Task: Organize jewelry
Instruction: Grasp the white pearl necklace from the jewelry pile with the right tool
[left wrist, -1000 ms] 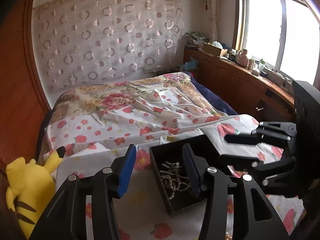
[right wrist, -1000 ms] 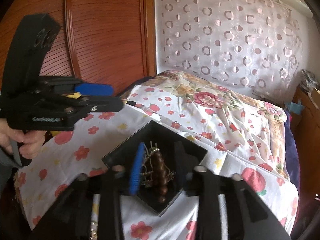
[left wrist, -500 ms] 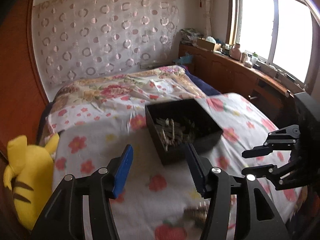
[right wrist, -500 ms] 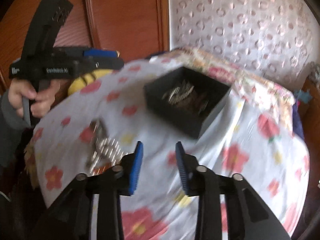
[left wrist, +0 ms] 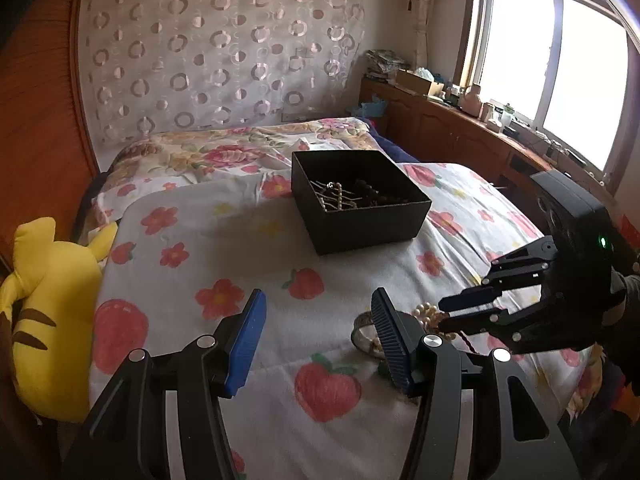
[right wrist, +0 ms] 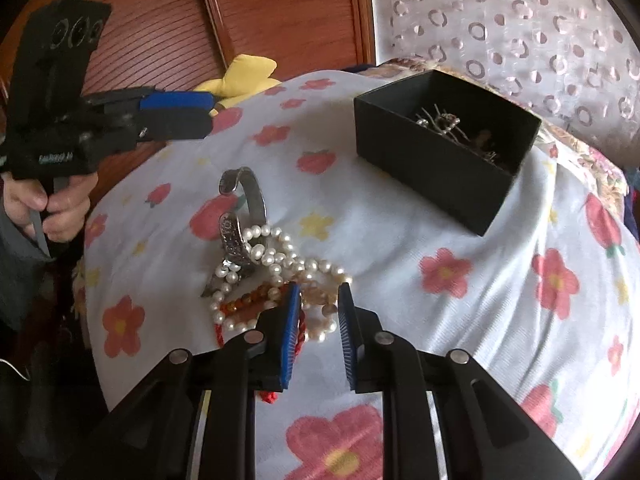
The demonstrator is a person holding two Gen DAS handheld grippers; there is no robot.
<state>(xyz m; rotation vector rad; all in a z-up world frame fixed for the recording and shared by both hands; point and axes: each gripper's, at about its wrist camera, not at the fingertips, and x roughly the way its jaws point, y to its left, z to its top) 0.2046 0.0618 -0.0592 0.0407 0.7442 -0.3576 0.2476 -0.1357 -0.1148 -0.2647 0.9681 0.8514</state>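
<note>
the pearl strings [right wrist: 280, 256] lie tangled with a metal bangle [right wrist: 252, 192] on the bed sheet [right wrist: 400, 240], well apart from the black box [right wrist: 436, 160]. the right gripper [right wrist: 319, 300] stands parted over them, holding nothing; the left gripper [left wrist: 316, 320] is released too. the pearls look light, loose and slippery, so pinch one strand.

box contents [right wrist: 460, 132] tangled, plush toy [left wrist: 48, 312] edge-cropped

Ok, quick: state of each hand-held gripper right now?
Left hand-held gripper: open, empty.
Right hand-held gripper: open, holding nothing, at the pearl strands.
</note>
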